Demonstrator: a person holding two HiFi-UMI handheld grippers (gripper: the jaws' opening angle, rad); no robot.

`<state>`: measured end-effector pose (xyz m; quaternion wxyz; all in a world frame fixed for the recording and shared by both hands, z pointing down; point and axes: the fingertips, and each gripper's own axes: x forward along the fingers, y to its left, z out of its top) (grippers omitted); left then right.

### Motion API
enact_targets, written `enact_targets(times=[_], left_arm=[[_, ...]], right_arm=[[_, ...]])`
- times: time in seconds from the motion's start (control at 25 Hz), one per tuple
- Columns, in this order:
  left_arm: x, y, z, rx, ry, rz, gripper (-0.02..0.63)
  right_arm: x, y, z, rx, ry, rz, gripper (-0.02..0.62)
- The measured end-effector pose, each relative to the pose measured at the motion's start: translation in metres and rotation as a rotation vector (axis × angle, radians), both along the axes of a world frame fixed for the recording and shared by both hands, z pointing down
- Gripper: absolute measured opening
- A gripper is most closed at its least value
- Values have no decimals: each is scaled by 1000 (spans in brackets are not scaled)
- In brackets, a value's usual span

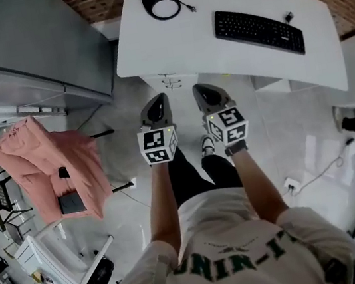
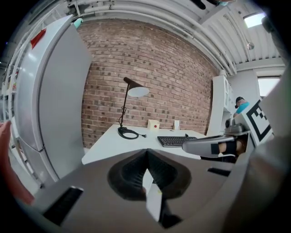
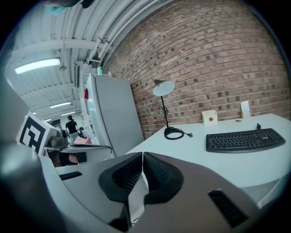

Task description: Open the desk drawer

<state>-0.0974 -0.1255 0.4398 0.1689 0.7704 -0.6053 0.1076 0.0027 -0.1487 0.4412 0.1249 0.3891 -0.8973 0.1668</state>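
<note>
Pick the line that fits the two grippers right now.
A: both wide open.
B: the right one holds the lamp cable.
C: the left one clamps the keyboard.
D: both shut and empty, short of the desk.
D: each gripper view shows jaws pressed together with nothing between them, and the head view shows the left gripper and right gripper short of the desk.

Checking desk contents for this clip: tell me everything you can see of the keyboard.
The keyboard is black, plastic by its look, a long low slab with rows of dark keys. It lies flat, keys up, on the right half of the white desk, with bare desktop in front of it. Only the desk plainly touches it. A small dark object stands close by its far right corner. No cable shows.
</note>
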Motion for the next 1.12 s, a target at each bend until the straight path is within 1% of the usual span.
enact_targets(times=[0.2, 0.24, 0.44, 0.68, 0.92, 1.12], left_arm=[[-1, -14, 44, -46, 19, 14, 3], [-1, -18, 52, -60, 26, 16, 19], [-4, -33, 86, -107, 64, -7, 21], [-5, -53, 134, -159, 87, -11, 32], [3, -67, 183, -201, 95, 18, 52], [7, -79, 218, -239, 127, 10, 68]], right_arm=[[-2, -14, 26, -12, 27, 9, 5], [-3, -18, 31, -16, 31, 13, 5], [-2, -32, 54, -43, 35, 31, 5], [-6, -41, 89, -64, 53, 15, 5], [-8, -39, 122, -97, 67, 1, 5], [-1, -38, 145, -118, 79, 6, 5]])
